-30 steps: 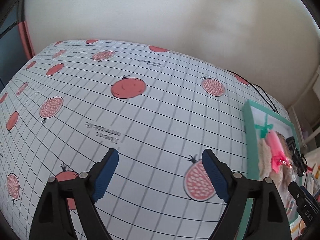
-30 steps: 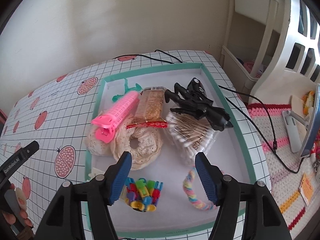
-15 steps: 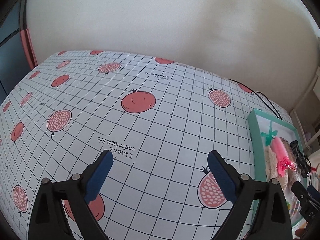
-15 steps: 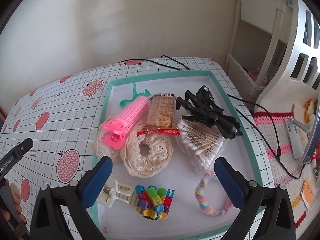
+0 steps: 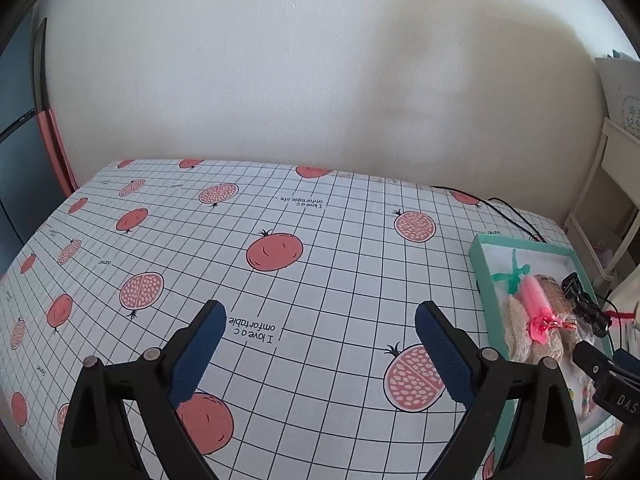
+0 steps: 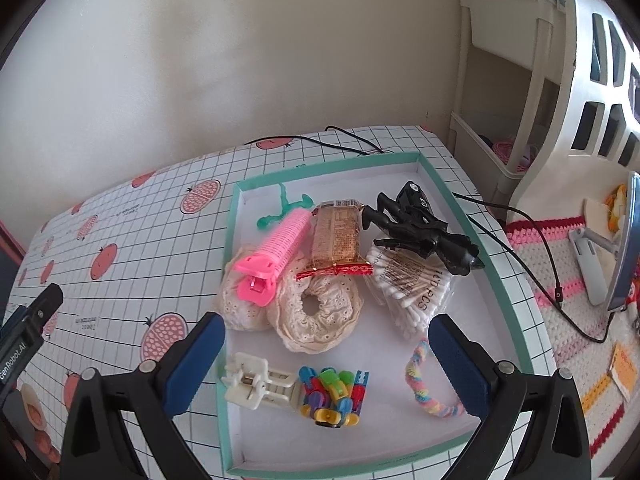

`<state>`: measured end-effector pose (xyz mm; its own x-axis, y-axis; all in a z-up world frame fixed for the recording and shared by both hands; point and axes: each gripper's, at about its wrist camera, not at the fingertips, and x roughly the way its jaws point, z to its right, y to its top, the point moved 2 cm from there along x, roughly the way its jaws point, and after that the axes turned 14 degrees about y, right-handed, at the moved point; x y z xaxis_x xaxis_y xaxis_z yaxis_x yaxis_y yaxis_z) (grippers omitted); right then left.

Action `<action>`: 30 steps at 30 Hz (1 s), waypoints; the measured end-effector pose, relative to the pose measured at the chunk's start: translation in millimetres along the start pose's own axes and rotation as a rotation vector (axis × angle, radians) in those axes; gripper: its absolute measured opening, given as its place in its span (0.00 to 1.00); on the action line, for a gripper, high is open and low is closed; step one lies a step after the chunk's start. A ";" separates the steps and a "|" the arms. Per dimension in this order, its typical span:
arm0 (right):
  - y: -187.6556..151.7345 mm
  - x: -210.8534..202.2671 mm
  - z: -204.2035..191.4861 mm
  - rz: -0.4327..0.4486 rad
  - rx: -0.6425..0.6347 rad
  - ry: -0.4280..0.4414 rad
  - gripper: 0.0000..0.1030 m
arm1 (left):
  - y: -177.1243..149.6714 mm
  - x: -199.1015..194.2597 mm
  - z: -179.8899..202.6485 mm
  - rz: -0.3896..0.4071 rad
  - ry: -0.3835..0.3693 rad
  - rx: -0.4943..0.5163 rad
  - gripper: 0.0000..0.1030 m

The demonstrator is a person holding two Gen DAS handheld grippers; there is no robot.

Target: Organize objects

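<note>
Altogether, within teal tray (image 6: 486,254): two cream scrunchies (image 6: 316,316), one pink roller (image 6: 276,252), one black clip (image 6: 424,228); right gripper (image 6: 326,338), left gripper (image 5: 318,338) both spread wide, nothing held or touched

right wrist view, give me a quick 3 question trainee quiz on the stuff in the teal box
1. True or false: the pink hair roller lies partly on a cream scrunchie.
2. Which sits nearest the right gripper? A) black clips B) coloured mini clips C) green hook
3. Fill in: the bag of cotton swabs lies inside the ____ box.

Key: 1 true; 2 B; 3 teal
</note>
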<state>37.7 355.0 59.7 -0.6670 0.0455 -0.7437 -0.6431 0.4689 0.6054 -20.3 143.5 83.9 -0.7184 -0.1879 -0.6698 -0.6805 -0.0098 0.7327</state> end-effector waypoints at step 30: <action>-51.3 -84.3 -41.7 0.101 -0.092 0.021 1.00 | -45.0 -91.7 -44.7 0.124 -0.048 -0.010 0.93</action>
<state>111.3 290.3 103.1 -0.7372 0.0697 -0.6721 -0.6032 0.3803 0.7011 82.6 117.3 117.7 -0.8034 -0.1405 -0.5787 -0.5846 0.0008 0.8113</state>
